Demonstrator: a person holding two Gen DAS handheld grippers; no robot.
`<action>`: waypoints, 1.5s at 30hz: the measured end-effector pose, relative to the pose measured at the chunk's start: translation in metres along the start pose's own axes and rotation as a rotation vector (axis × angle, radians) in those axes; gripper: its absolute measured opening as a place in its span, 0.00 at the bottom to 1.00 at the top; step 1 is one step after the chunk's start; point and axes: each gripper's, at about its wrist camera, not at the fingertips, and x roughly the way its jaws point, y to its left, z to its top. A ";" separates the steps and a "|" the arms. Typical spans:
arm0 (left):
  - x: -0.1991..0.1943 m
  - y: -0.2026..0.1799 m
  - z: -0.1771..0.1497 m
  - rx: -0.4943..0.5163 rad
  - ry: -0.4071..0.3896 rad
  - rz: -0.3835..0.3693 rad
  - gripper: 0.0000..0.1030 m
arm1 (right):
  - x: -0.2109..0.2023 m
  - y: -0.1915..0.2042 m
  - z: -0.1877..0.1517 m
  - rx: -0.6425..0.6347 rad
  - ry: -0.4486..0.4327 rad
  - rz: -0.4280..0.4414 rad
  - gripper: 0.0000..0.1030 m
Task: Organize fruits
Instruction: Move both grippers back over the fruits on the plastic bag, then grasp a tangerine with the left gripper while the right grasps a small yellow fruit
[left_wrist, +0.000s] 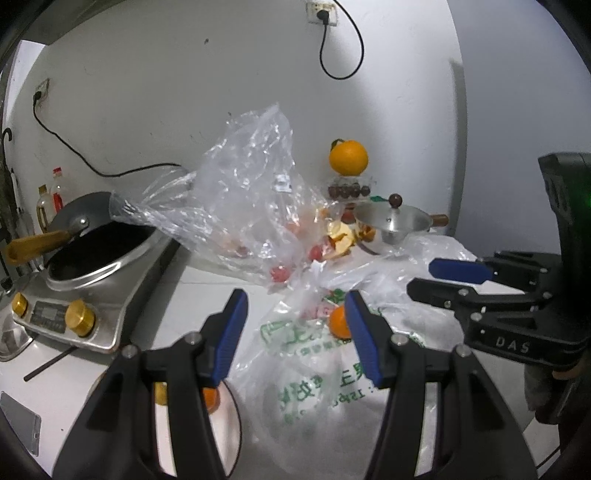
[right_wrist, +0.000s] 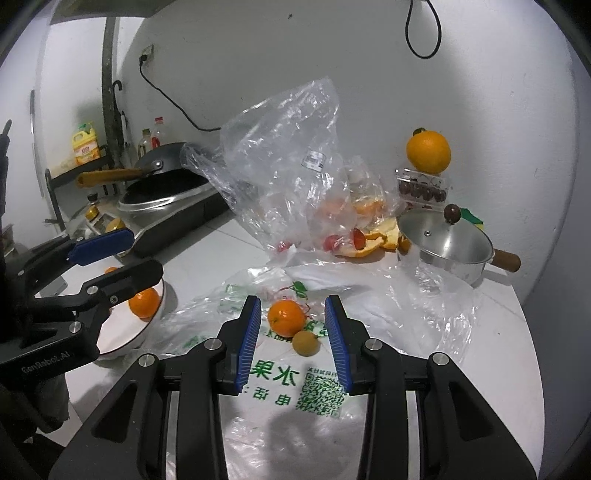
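Observation:
A tangerine (right_wrist: 286, 316) and a smaller yellow-green fruit (right_wrist: 306, 343) lie on a white printed plastic bag (right_wrist: 280, 380) on the counter. My right gripper (right_wrist: 293, 341) is open, its blue pads either side of them and just short. My left gripper (left_wrist: 295, 332) is open and empty above the bag; the tangerine (left_wrist: 338, 322) shows by its right pad. A white bowl (right_wrist: 122, 332) at the left holds another tangerine (right_wrist: 144, 302). A clear bag (right_wrist: 288, 166) with small red fruits (right_wrist: 334, 242) stands behind. A big orange (right_wrist: 428, 151) sits on a box of dark fruit (right_wrist: 423, 186).
An induction cooker with a black wok (left_wrist: 99, 251) stands at the left. A steel pot with lid (right_wrist: 448, 243) is at the right, orange peel (right_wrist: 373, 240) beside it. Bottles (right_wrist: 86, 142) stand by the wall. A chopstick (left_wrist: 48, 363) lies near the cooker.

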 end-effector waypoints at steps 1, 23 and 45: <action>0.003 0.000 0.000 -0.001 0.004 0.000 0.55 | 0.002 -0.001 0.000 0.000 0.003 0.001 0.37; 0.057 0.005 -0.014 -0.068 0.087 -0.037 0.55 | 0.068 -0.014 -0.008 0.001 0.153 0.009 0.37; 0.079 -0.002 -0.026 -0.090 0.178 -0.052 0.55 | 0.104 -0.016 -0.021 0.000 0.310 0.075 0.37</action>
